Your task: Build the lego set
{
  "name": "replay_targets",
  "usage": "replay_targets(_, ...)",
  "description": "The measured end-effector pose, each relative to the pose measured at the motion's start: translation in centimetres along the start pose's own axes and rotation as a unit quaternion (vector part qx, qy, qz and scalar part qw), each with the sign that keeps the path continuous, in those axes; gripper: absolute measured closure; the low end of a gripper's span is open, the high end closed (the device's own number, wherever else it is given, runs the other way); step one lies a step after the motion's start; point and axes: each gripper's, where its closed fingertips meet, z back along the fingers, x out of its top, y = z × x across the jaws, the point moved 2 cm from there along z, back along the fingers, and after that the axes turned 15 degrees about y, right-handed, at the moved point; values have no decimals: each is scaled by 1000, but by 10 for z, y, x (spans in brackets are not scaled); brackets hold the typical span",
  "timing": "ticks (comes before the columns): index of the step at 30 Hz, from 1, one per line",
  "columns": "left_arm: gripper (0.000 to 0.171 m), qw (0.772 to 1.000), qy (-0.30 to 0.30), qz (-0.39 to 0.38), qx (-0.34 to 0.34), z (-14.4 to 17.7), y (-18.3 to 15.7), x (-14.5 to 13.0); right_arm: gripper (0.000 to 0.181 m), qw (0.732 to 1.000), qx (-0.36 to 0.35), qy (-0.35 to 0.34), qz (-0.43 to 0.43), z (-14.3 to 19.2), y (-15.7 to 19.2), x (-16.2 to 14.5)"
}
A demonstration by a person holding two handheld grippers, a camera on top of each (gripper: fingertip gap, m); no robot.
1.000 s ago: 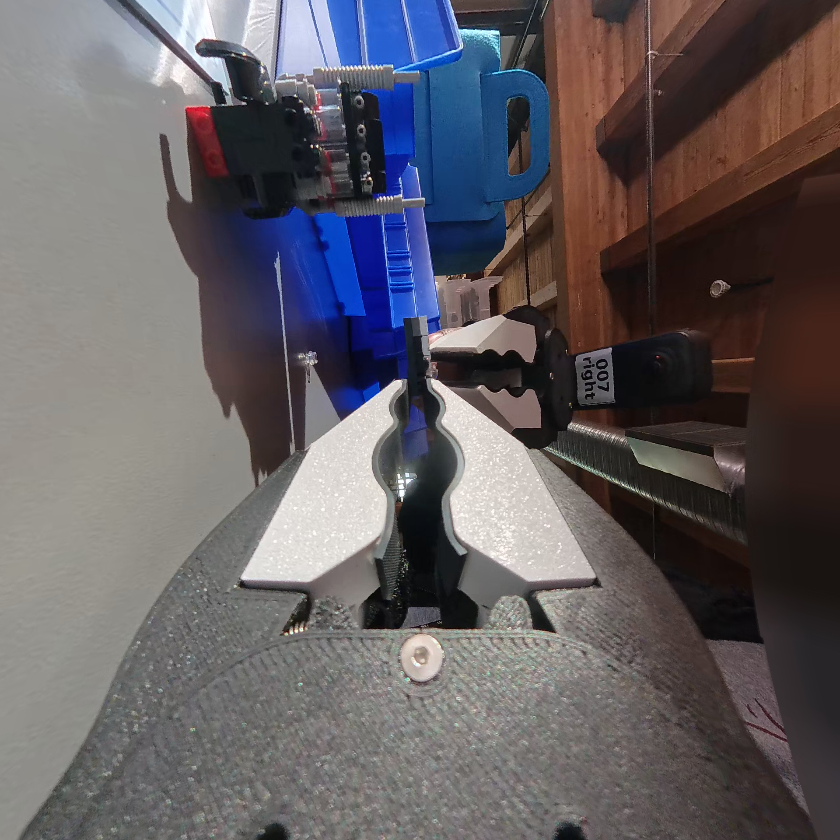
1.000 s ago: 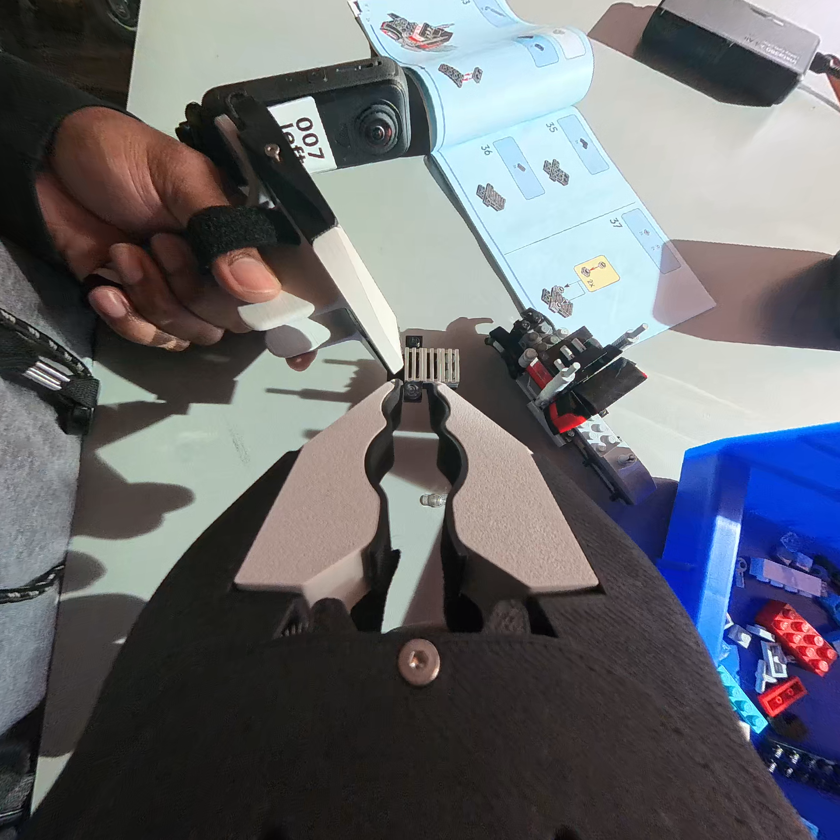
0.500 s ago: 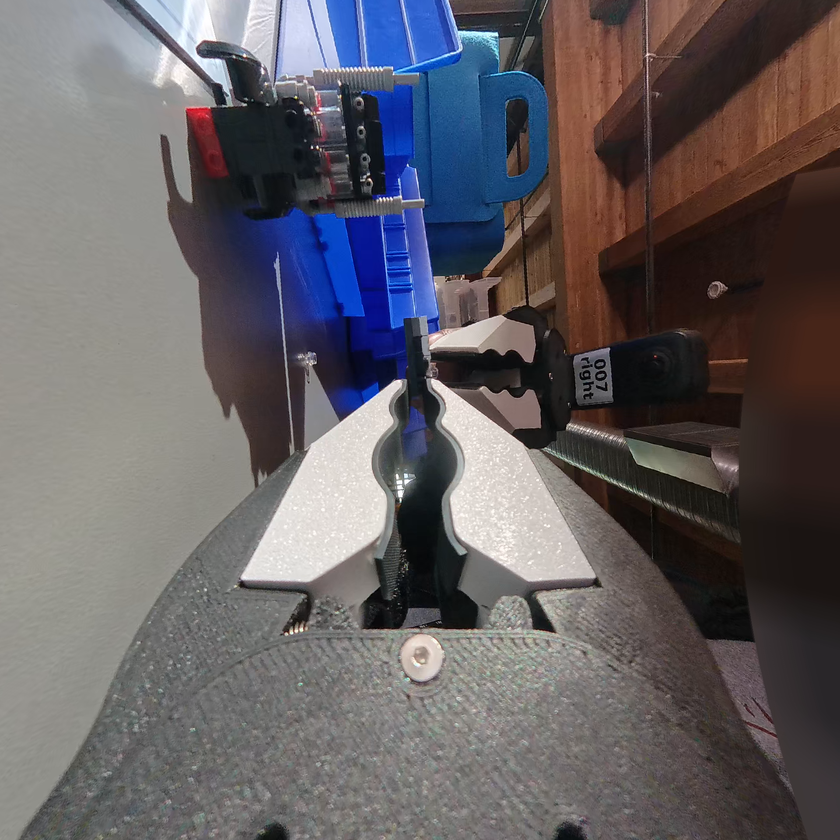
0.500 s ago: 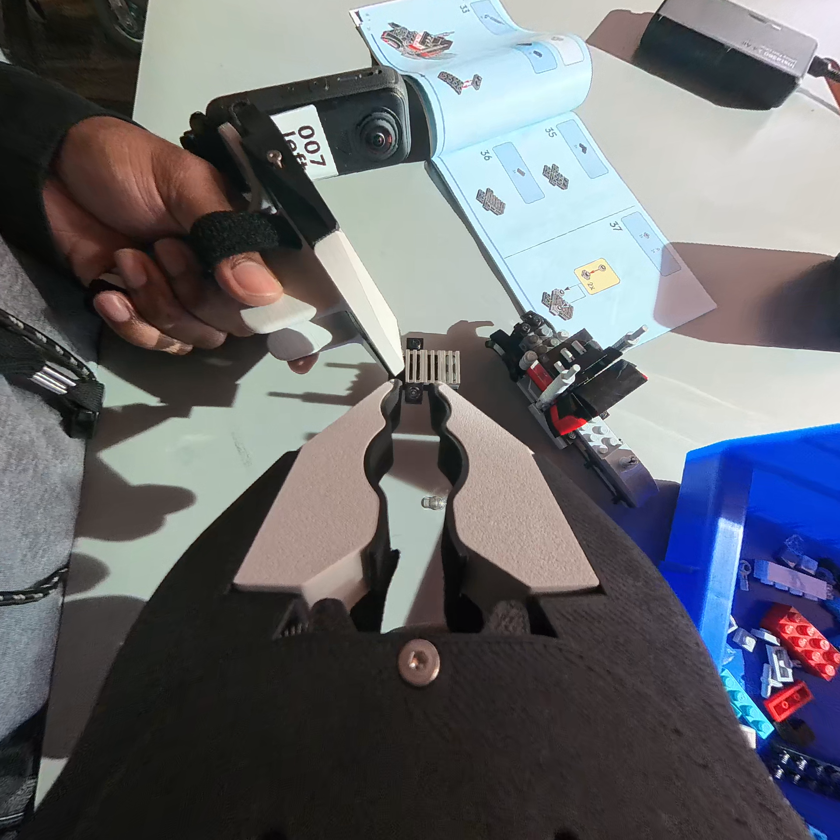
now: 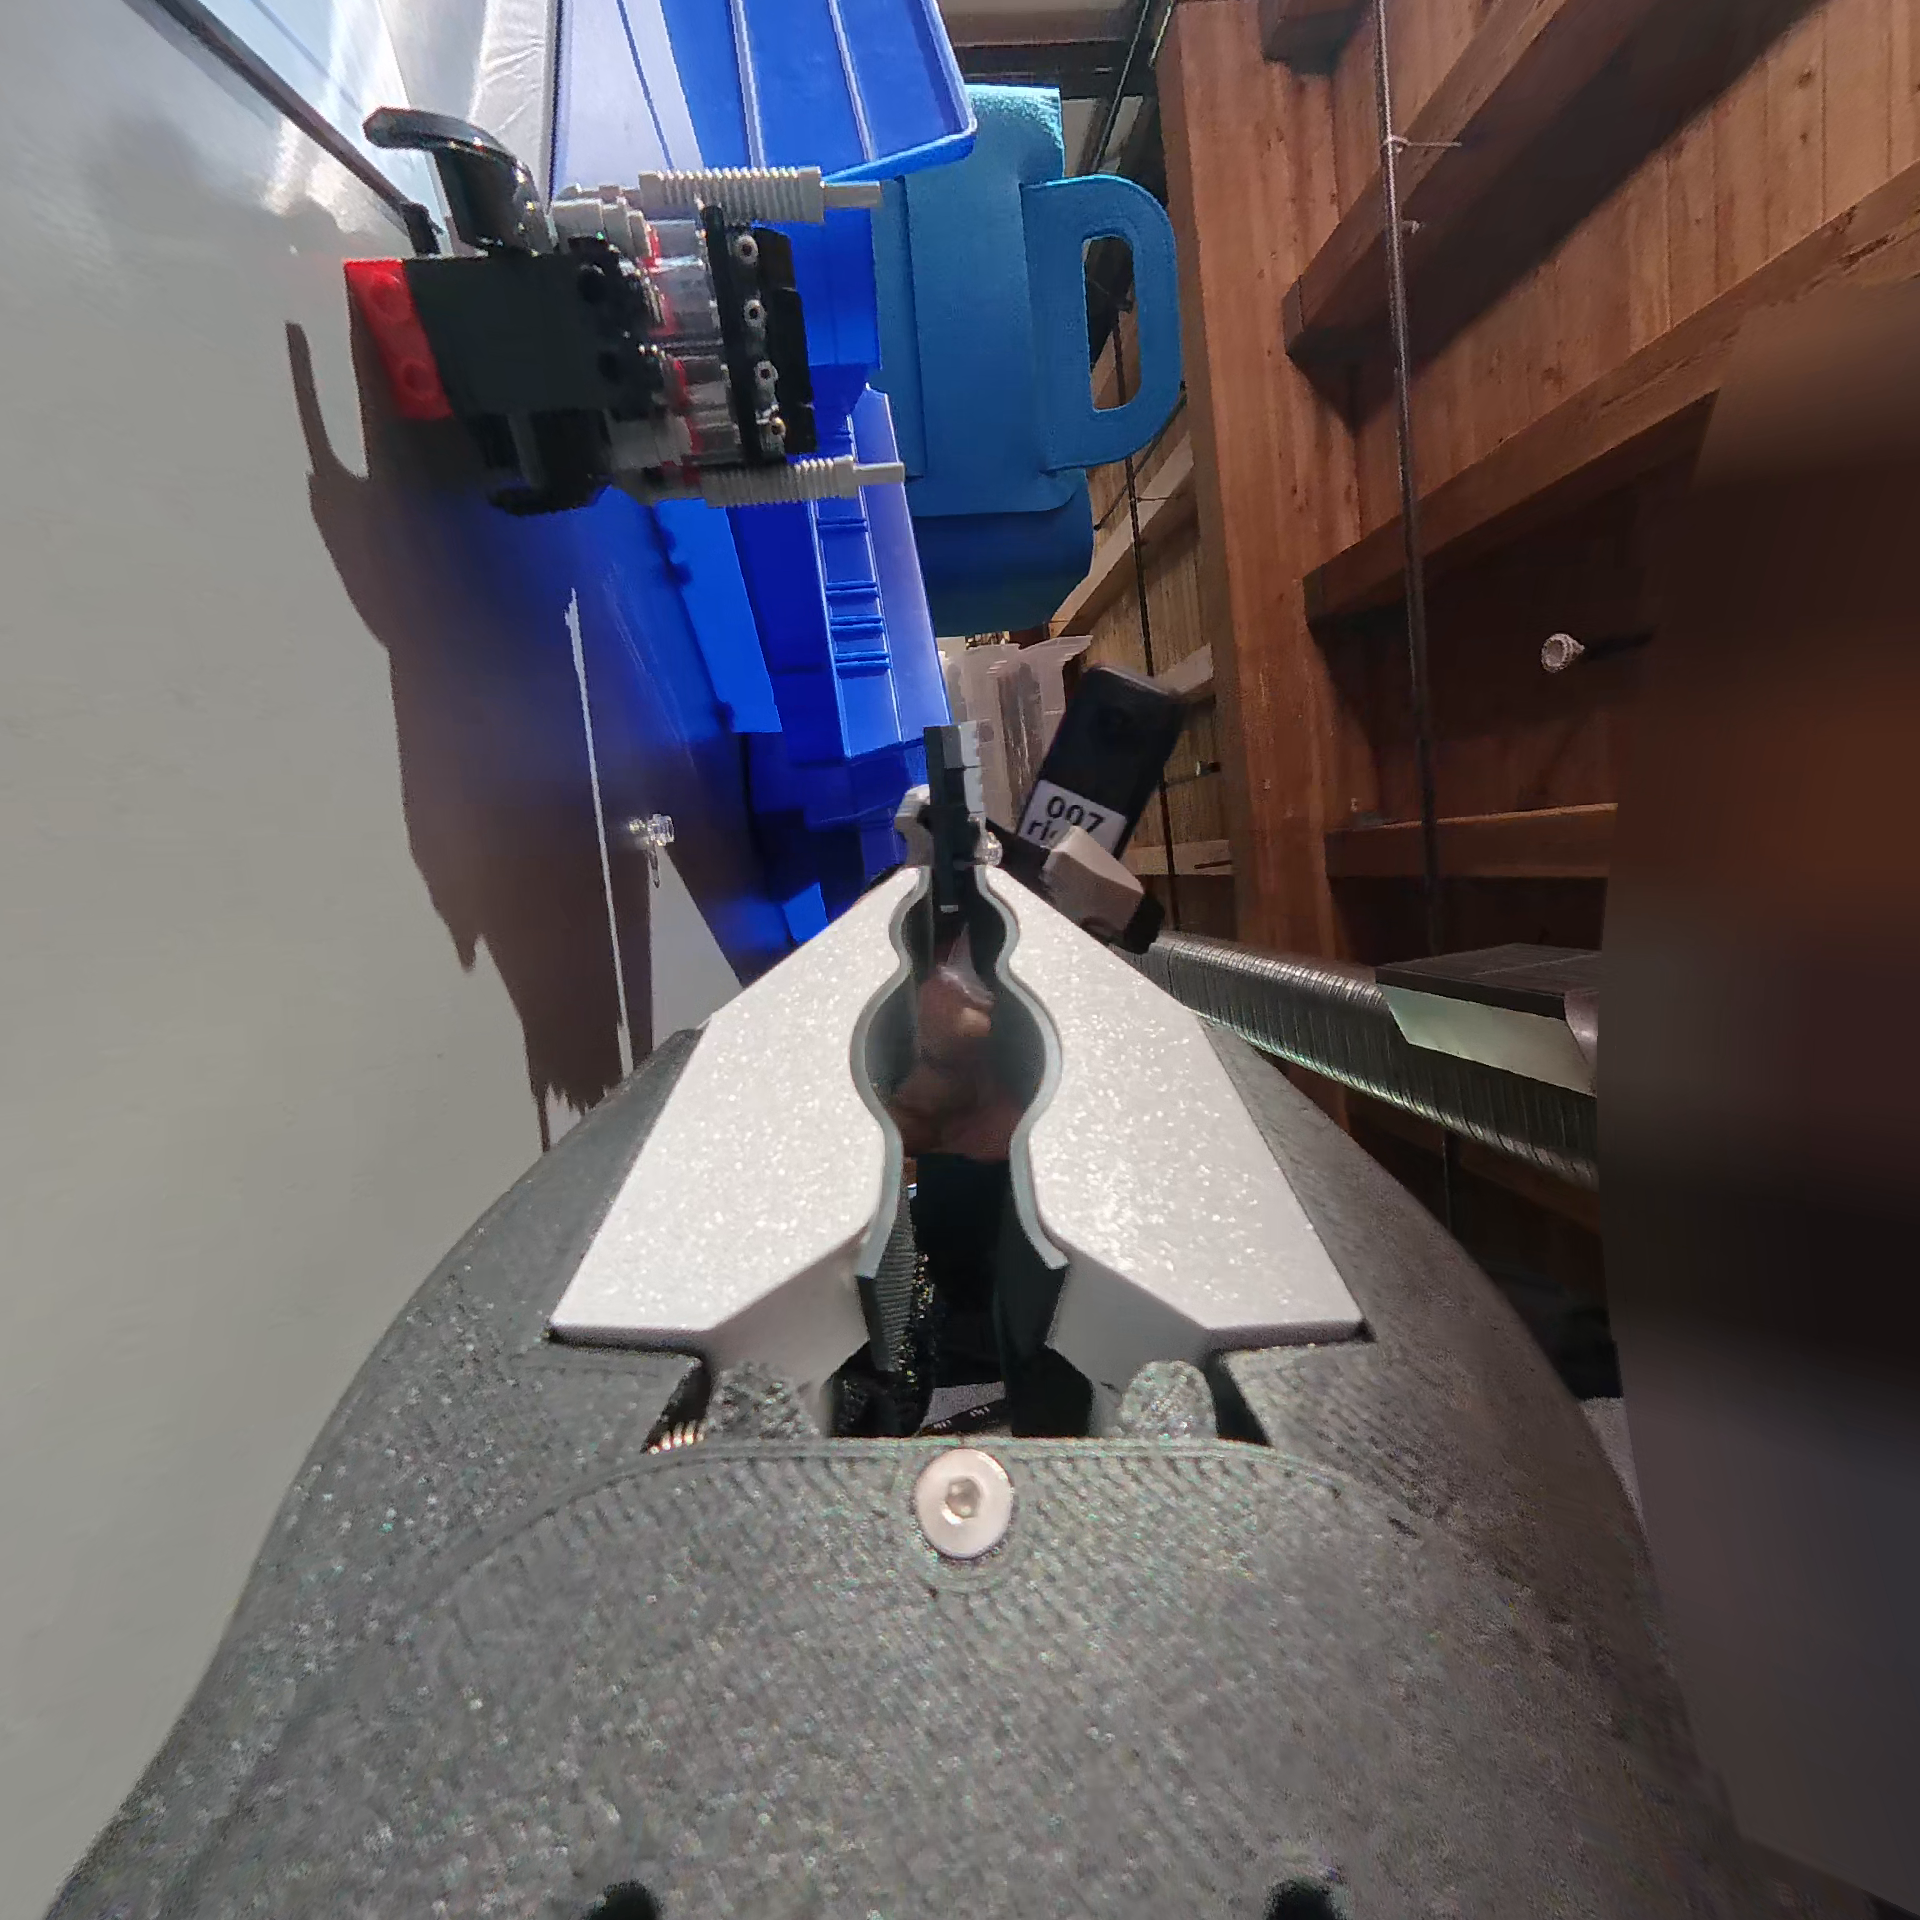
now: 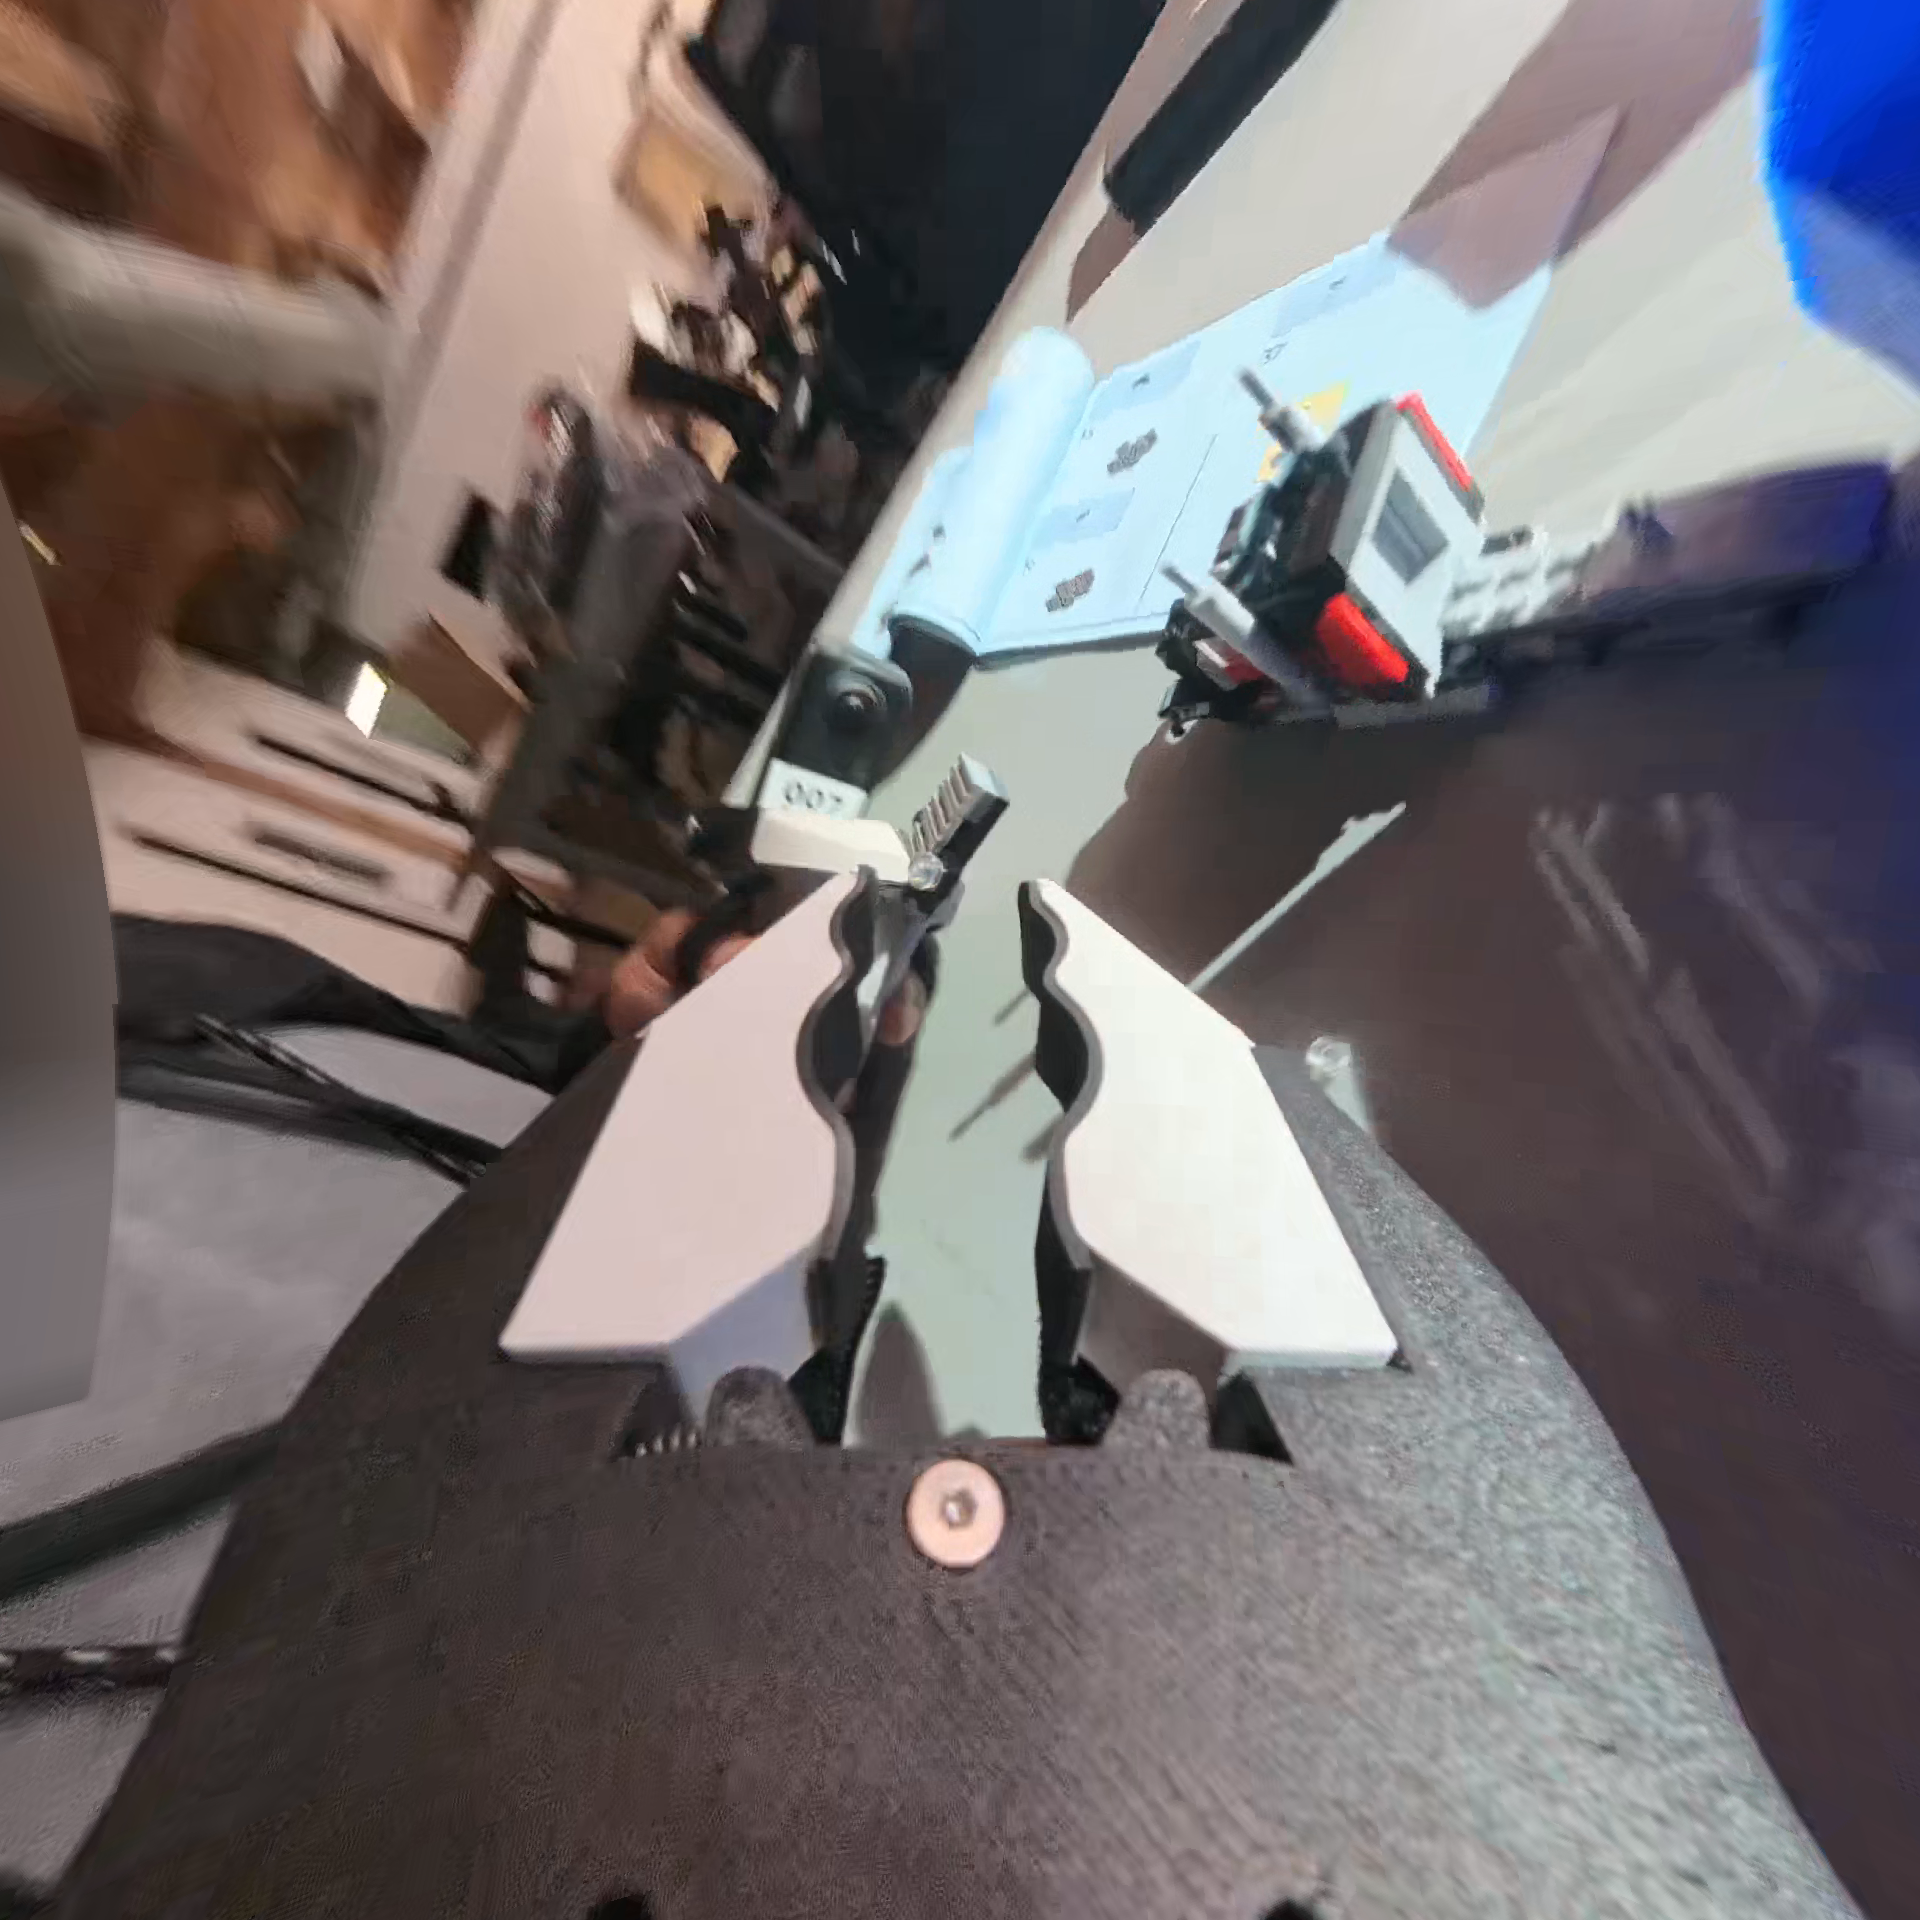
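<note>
My left gripper [image 5: 951, 881] is shut on a small black and grey grille piece [image 5: 954, 792], held edge-on above the table. In the blurred right wrist view the same grille piece [image 6: 956, 816] sticks out of the left gripper [image 6: 826, 844], with a small clear stud [image 6: 925, 873] at its base. My right gripper [image 6: 951, 899] is open, its jaws apart just below the piece and not gripping it. It also shows in the left wrist view [image 5: 1086, 878], right behind the piece. The part-built black, grey and red lego truck [image 5: 603, 343] [image 6: 1340, 582] lies on the table beyond.
A blue parts bin [image 5: 831, 623] [image 6: 1849, 156] stands beside the truck. The light blue instruction booklet [image 6: 1091, 488] lies open behind it. A loose clear stud [image 5: 652, 831] sits on the white table [image 5: 208, 935]. Wooden shelving [image 5: 1455, 416] fills the background. Only a small space, under 4 cm, lies between the two pairs of fingers.
My right gripper has opened and let go at the grille piece, and has swung down low over the table. My left gripper still holds the piece in the same place.
</note>
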Motion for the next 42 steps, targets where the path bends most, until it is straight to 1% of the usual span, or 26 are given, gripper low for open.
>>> replay_targets(3, 166, 1000, 5, -6, -8, 0, -3, -2, 152, 995, 47, -47, -69, -1, -3, -2)
replay_targets(5, 166, 1000, 11, -9, -12, -1, -4, -3, 153, 992, 66, -62, -90, -3, -2, -3)
replay_targets(8, 166, 1000, 14, -12, -14, -1, -5, -4, 153, 988, 93, -66, -105, -6, 3, -4)
replay_targets(18, 166, 1000, 19, -15, -16, -2, -6, -5, 159, 984, 124, -52, -115, -16, 7, -7)
replay_targets(27, 166, 999, 27, -26, -11, -4, -7, -7, 171, 982, 144, -56, -111, -15, 10, -8)
replay_targets(42, 166, 997, 37, -68, 5, -7, -12, -12, 172, 983, 140, -63, -100, -12, 14, -10)
